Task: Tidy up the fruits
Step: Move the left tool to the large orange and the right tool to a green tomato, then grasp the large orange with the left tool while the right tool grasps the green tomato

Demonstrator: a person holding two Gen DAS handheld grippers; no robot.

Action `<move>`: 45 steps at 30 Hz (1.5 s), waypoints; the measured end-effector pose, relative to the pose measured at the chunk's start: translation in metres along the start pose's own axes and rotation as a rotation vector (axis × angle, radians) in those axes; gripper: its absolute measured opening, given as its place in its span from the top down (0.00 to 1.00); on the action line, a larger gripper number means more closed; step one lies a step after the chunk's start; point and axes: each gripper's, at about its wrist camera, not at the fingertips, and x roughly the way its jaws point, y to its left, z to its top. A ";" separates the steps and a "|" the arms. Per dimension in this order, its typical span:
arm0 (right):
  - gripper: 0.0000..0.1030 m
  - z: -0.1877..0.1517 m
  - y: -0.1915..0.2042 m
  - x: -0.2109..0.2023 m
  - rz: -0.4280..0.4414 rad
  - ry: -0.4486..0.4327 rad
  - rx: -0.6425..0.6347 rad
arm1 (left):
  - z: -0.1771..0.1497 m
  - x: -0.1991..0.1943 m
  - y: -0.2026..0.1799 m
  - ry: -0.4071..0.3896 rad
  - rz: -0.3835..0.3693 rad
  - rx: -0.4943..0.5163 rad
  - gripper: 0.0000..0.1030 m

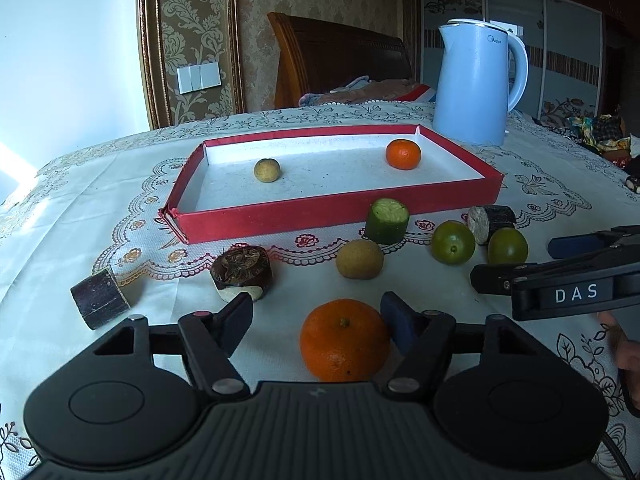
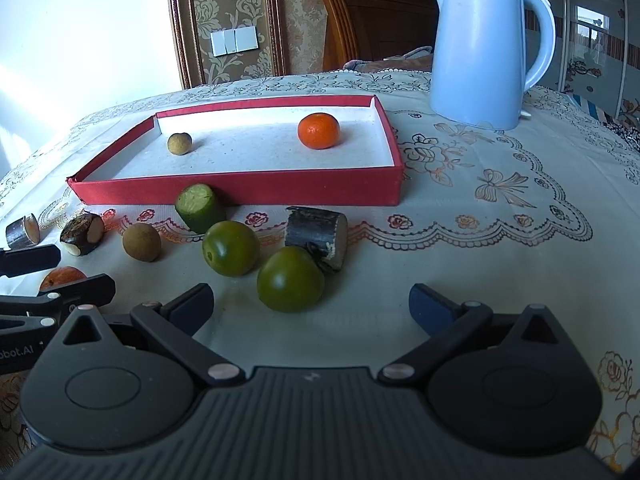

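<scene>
A red tray [image 1: 336, 216] with a white floor holds a small tan fruit [image 1: 267, 170] and a mandarin [image 1: 403, 154]. In front of it lie a second mandarin [image 1: 344, 340], a tan round fruit [image 1: 359, 259], two green fruits [image 2: 230, 248] [image 2: 290, 280], a green cane piece [image 1: 387, 220] and dark cane pieces [image 1: 242, 270] [image 1: 100, 296] [image 2: 318, 236]. My left gripper [image 1: 316, 310] is open around the near mandarin; the right pad touches it, the left pad stands apart. My right gripper [image 2: 312, 304] is open wide just behind the nearer green fruit.
A pale blue kettle [image 1: 476, 80] stands behind the tray's right corner. The table carries a white lace cloth [image 2: 500, 240]. A bed headboard and patterned wall lie beyond. The right gripper's fingers [image 1: 492, 280] reach in from the right in the left wrist view.
</scene>
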 end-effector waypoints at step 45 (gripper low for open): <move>0.43 0.004 0.009 0.000 -0.034 -0.019 -0.038 | -0.002 0.002 0.002 0.022 -0.024 -0.021 0.34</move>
